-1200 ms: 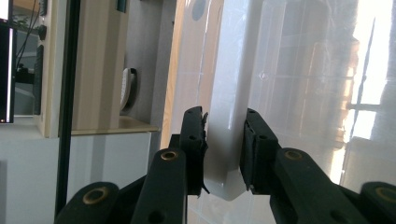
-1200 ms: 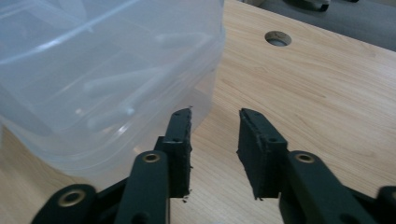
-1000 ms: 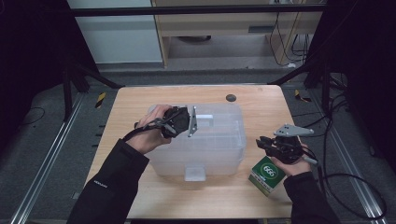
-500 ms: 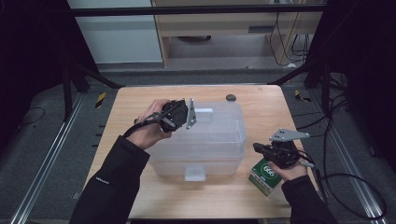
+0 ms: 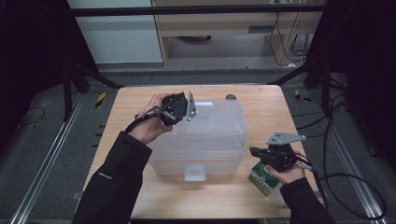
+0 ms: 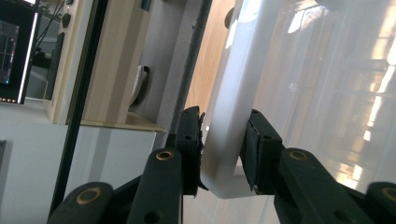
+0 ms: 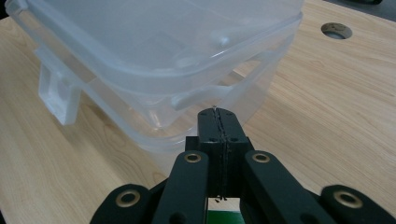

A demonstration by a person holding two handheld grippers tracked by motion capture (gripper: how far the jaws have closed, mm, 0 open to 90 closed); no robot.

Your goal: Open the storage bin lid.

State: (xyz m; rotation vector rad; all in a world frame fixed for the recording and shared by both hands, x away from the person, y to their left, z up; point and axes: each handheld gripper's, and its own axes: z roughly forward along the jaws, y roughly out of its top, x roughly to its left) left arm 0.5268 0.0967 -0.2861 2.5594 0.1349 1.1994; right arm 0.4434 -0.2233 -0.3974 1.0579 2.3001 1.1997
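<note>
1. Translucent plastic forms the lidded storage box [image 5: 205, 140], seen from the high view at the centre of the wooden table [image 5: 261, 196]; its far-left lid corner is held by the left gripper [image 5: 180, 108], while the right gripper [image 5: 261, 154] hovers over a green carton [image 5: 262, 178].
2. Smooth white lid rim [image 6: 229, 140] is clamped between the left jaws; slipping is likely if it is pulled at an angle.
3. Pressed fully together on nothing, the right jaws point at the box's rounded corner [image 7: 187, 121], which could be knocked.
</note>
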